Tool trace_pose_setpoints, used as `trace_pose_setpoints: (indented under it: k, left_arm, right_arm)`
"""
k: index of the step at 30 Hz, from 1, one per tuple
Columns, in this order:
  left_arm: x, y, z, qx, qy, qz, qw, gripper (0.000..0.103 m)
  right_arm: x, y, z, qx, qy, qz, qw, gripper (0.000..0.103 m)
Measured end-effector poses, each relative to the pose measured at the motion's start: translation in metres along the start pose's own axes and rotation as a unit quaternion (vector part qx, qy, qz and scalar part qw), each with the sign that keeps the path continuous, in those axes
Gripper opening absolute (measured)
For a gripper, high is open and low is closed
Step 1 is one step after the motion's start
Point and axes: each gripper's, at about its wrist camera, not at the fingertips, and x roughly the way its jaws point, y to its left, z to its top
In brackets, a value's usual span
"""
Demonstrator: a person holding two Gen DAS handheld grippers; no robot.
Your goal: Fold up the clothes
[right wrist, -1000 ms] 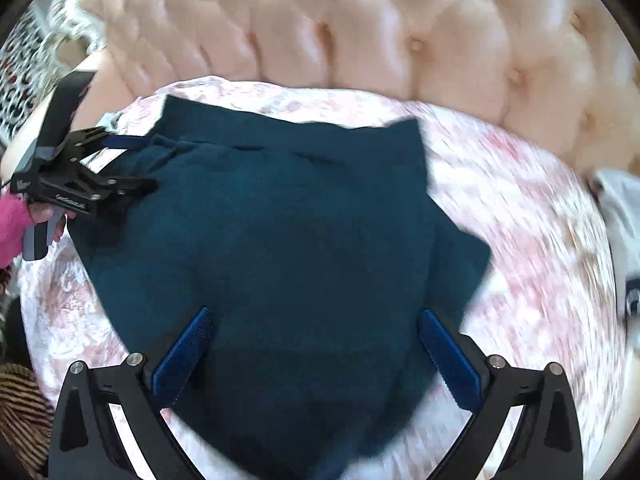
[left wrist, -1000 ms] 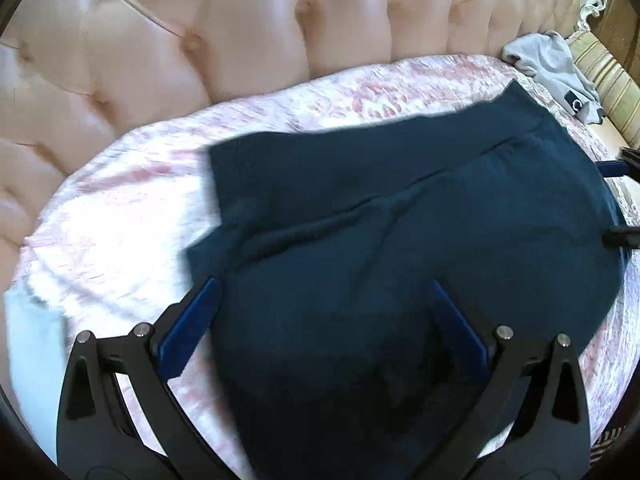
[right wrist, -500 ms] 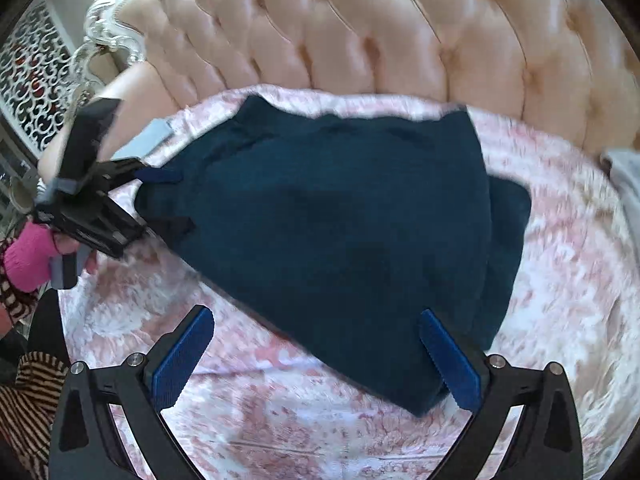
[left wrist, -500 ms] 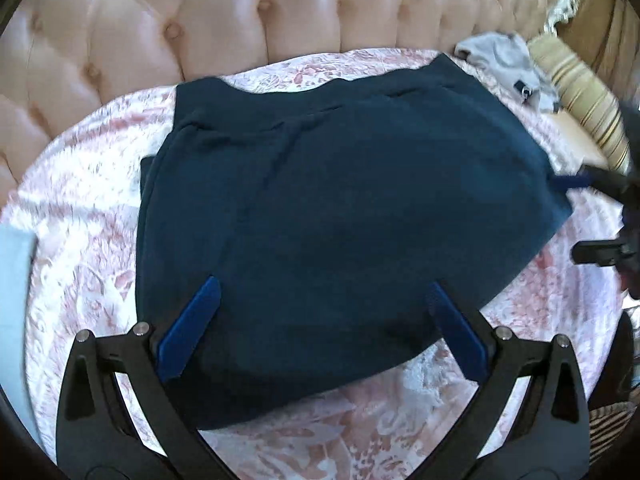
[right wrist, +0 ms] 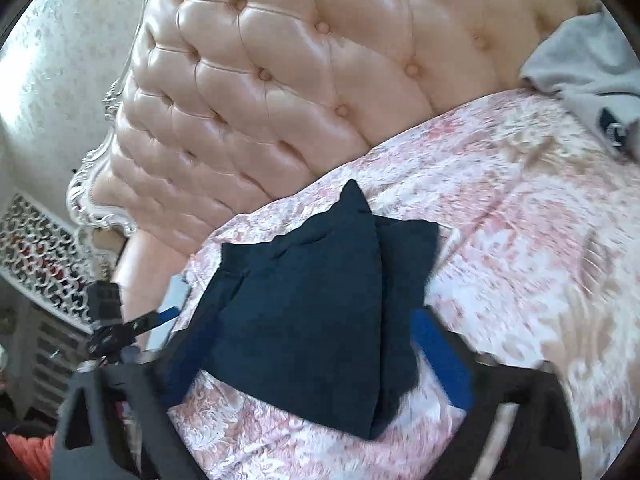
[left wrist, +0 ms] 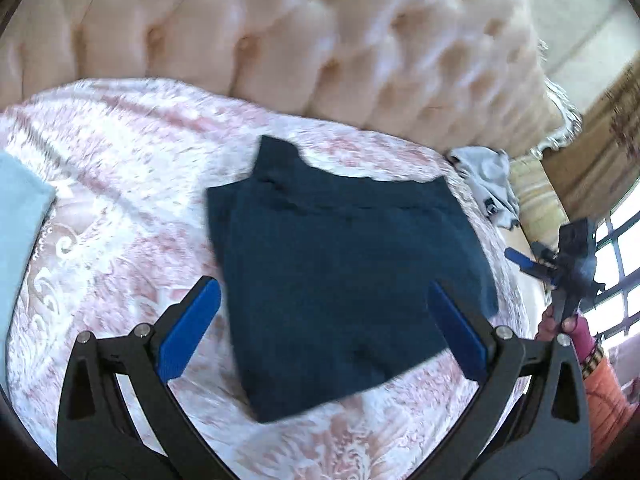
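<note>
The dark blue garment (left wrist: 340, 280) lies folded flat on the pink-and-white patterned bedspread (left wrist: 120, 184), in front of the tufted peach headboard (left wrist: 320, 40). In the left wrist view its long axis runs from the near edge of the bed up toward the headboard, tilted a little to the left. One pointed corner sticks out at the far end toward the headboard. A second layer shows along one long side as a narrower strip, so the fold is not quite flush there. The near edge is a straight fold line.

The left gripper (left wrist: 324, 332) hovers above the near part of the garment with its blue pads spread wide and nothing between them that they press on. The right gripper (right wrist: 316, 356) is also over the near end of the garment (right wrist: 320, 300); its jaws have just been closing partway, they stand apart, and the cloth under them is not pinched. This view is blurred.

Bare bedspread surrounds the garment on all sides, with the widest free room to its left in the left wrist view. A pale blue cloth (left wrist: 20, 216) lies at the far left edge. A grey garment (right wrist: 592, 80) sits well apart near the headboard; it bears a small dark patch too blurred to read.
</note>
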Motion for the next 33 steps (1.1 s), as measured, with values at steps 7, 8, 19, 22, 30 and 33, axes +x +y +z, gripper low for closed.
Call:
trace_pose_setpoints:
  k: [7, 8, 19, 22, 30, 33]
  left_arm:
    - [0.013, 0.006, 0.007, -0.023, 0.023, -0.032, 0.999, 0.103]
    - [0.014, 0.005, 0.006, -0.021, 0.024, -0.031, 0.999, 0.103]
    - [0.019, 0.013, -0.006, -0.027, 0.031, -0.028, 0.9987, 0.103]
    - [0.017, 0.015, -0.006, -0.028, 0.029, -0.029, 0.9987, 0.103]
    - [0.017, 0.021, -0.012, -0.041, 0.03, -0.028, 0.9983, 0.103]
    - [0.02, 0.019, -0.015, -0.041, 0.036, -0.024, 0.9982, 0.103]
  right_arm:
    - [0.04, -0.019, 0.007, 0.0, 0.068, 0.016, 0.998, 0.059]
    - [0.041, -0.021, 0.006, 0.001, 0.071, 0.015, 0.997, 0.058]
    - [0.052, -0.032, -0.003, 0.012, 0.086, 0.037, 0.996, 0.042]
    - [0.05, -0.024, -0.006, 0.001, 0.098, 0.058, 0.994, 0.034]
    - [0.04, -0.022, -0.038, -0.032, 0.124, 0.074, 0.989, 0.013]
    - [0.047, -0.022, -0.041, -0.033, 0.129, 0.053, 0.99, 0.011]
